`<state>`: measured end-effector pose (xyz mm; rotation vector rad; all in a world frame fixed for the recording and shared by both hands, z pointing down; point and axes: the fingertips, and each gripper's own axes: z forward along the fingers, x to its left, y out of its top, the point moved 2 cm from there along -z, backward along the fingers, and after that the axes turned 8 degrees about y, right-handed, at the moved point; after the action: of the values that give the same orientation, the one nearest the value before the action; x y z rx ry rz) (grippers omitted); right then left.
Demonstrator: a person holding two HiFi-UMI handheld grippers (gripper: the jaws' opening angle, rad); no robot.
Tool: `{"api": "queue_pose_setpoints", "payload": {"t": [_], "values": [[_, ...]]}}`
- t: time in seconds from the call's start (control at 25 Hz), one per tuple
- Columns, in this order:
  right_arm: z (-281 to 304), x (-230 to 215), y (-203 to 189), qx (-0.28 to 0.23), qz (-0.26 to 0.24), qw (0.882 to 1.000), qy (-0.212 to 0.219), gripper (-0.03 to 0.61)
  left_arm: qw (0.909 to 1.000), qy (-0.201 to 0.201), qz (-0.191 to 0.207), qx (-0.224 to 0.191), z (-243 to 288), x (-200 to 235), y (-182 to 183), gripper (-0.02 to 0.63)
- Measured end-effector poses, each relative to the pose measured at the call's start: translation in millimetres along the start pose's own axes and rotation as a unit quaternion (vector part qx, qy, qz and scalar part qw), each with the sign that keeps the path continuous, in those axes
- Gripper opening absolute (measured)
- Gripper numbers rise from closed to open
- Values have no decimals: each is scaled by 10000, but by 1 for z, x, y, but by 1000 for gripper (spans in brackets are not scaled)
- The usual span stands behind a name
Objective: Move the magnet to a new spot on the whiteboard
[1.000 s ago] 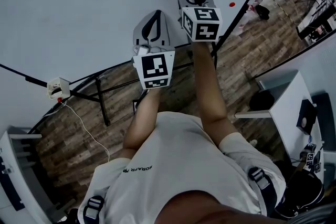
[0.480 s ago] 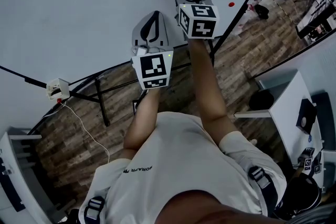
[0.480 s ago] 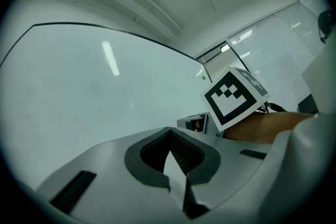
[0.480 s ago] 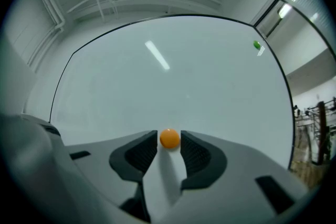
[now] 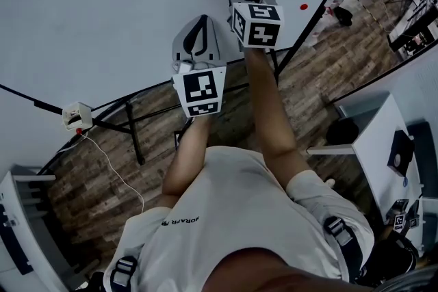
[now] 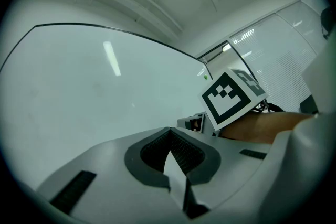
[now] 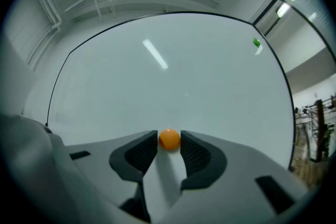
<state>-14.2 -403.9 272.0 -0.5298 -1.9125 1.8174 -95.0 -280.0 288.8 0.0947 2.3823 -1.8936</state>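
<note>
The right gripper's (image 7: 169, 136) fingers (image 7: 142, 152) stand apart, one on each side of a small round orange magnet (image 7: 169, 140). They have just been opening. The magnet fills nearly all of the gap between the fingertips, and it is not clear whether the pads touch it. The magnet sits on the whiteboard (image 7: 173, 71), low in the right gripper view, with bare white surface all around it.

The left gripper's (image 6: 169, 131) fingers (image 6: 152, 149) are closed together, tip to tip, with nothing between them. They point at a bare part of the same board.

In the head view the two grippers are held up side by side. The right one reaches further towards the board, and the left one is just beside it and lower in the picture. A bare forearm (image 5: 270, 113) runs back from each gripper to a person in a white shirt (image 5: 233, 215).

A small green magnet (image 7: 256, 42) sits near the board's upper right edge, well apart from the orange one. A red magnet (image 5: 303, 7) lies close to the board's edge, to the right of the right gripper. Below the board are the black legs of its stand (image 5: 133, 130) and a wooden floor (image 5: 102, 167).
</note>
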Motion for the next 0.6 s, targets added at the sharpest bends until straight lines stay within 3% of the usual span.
{"api": "queue_pose_setpoints", "payload": {"t": [0.6], "values": [[5, -2, -3, 27, 25, 9999, -146, 129, 10000, 39, -37, -22, 4, 4, -3, 3]]}}
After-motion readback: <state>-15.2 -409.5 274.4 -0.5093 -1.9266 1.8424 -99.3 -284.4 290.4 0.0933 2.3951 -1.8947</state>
